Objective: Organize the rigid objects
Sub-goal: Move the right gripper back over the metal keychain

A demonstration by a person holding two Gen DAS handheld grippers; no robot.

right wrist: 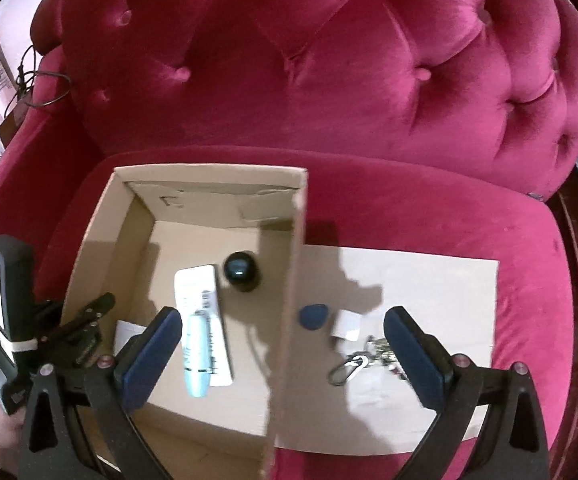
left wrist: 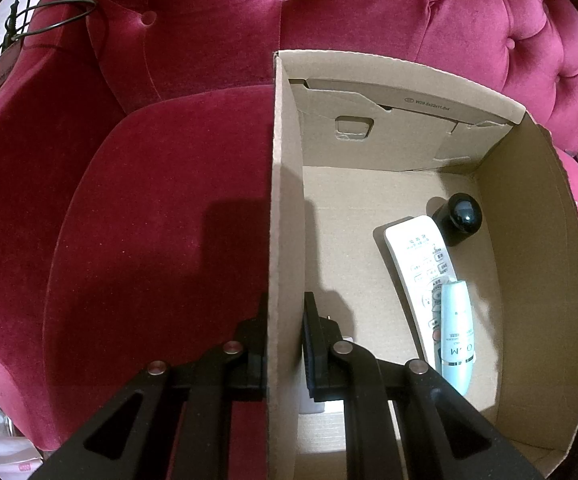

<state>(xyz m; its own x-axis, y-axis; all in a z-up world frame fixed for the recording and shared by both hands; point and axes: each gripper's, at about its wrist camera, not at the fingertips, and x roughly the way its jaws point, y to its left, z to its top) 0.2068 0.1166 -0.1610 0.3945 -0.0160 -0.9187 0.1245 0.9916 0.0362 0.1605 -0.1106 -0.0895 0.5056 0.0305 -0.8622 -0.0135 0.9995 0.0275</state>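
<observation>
An open cardboard box (left wrist: 529,240) stands on a red velvet sofa seat. Inside it lie a white remote (left wrist: 417,256), a pale green tube (left wrist: 455,336) partly on top of the remote, and a black round-topped object (left wrist: 459,216) near the far right corner. My left gripper (left wrist: 285,344) is shut on the box's left wall, one finger on each side of it. In the right wrist view the box (right wrist: 293,260) is on the left, holding the remote (right wrist: 199,284), tube (right wrist: 197,352) and black object (right wrist: 241,270). My right gripper (right wrist: 285,344) hangs open and empty, straddling the box's right wall from above.
Right of the box lies a flat cardboard sheet (right wrist: 429,280) with a blue oval tag (right wrist: 314,316), a small white piece (right wrist: 347,324) and keys on a carabiner (right wrist: 349,368). The tufted sofa back (right wrist: 329,60) rises behind. A cable (left wrist: 49,20) lies on the left armrest.
</observation>
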